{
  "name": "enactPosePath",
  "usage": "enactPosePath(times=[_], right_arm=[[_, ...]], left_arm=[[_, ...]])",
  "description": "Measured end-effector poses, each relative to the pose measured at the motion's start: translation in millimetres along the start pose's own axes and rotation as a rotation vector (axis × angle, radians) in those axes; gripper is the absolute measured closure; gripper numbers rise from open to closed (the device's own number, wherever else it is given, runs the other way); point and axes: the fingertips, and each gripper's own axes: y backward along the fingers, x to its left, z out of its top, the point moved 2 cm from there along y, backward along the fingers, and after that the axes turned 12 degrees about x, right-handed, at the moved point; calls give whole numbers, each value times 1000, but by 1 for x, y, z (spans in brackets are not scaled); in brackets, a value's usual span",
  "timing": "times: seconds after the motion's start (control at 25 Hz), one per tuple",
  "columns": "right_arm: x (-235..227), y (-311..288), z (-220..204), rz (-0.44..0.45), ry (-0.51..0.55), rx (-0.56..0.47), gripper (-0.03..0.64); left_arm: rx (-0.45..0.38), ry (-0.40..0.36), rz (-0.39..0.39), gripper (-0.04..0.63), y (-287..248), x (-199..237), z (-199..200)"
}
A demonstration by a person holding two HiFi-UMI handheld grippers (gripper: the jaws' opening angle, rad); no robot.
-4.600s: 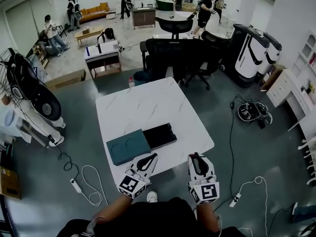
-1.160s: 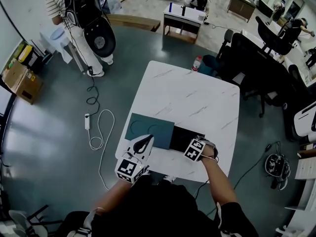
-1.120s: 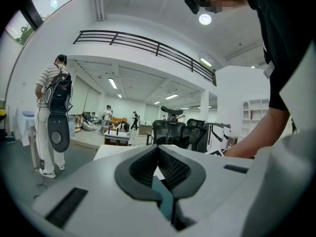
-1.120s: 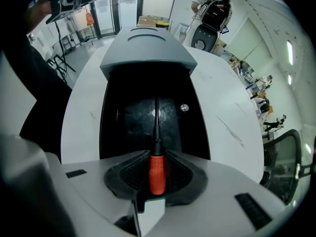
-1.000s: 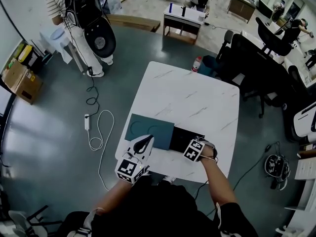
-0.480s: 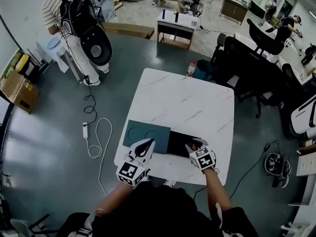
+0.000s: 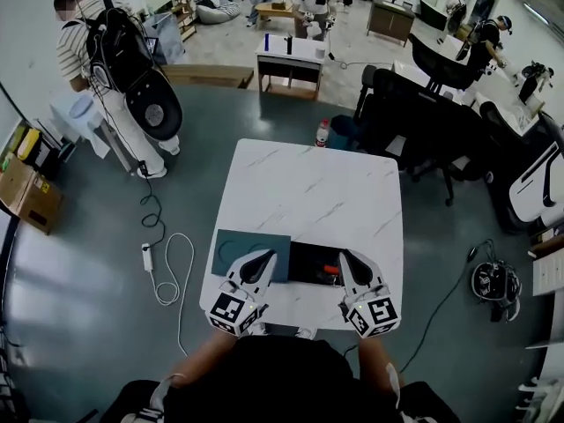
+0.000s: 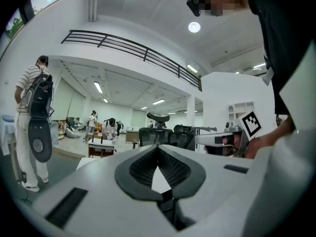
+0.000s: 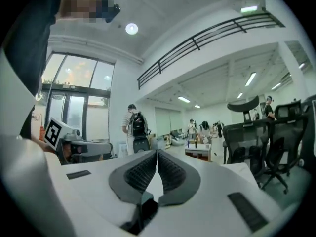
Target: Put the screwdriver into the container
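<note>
Nearest us, the left gripper (image 7: 263, 259) and the right gripper (image 7: 345, 259) were held level at the near edge of the table (image 7: 308, 192), at about 11 and 1 o'clock, both pointing toward 12. We judged this a resting pose, since neither had anything left to carry. The left gripper's jaws met at the tips with nothing between them. The right gripper's jaws had just been closing and also stood together, empty.

Just beyond, at 12 o'clock between the two, lay the black container (image 7: 310, 264), with the orange-handled screwdriver (image 7: 330, 270) inside it toward its right end, so the task looked done. The teal panel (image 7: 238, 247) lay against the container's left side at 11 o'clock. Farther off, at 1 o'clock, stood a dark office chair (image 7: 414, 113).

Half a second earlier the right gripper had been reaching over the container. Now it had drawn back and levelled out beside the left gripper.
</note>
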Motion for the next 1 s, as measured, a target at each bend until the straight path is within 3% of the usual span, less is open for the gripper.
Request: enactPosePath(times=[0.24, 0.48, 1.0], right_arm=[[10, 18, 20, -119, 45, -115, 594], [5, 25, 24, -135, 88, -103, 594], [1, 30, 28, -146, 34, -114, 593]], left_arm=[[-26, -32, -39, 591, -1, -10, 14], [-33, -38, -55, 591, -3, -14, 17], [-41, -37, -39, 590, 1, -10, 18]])
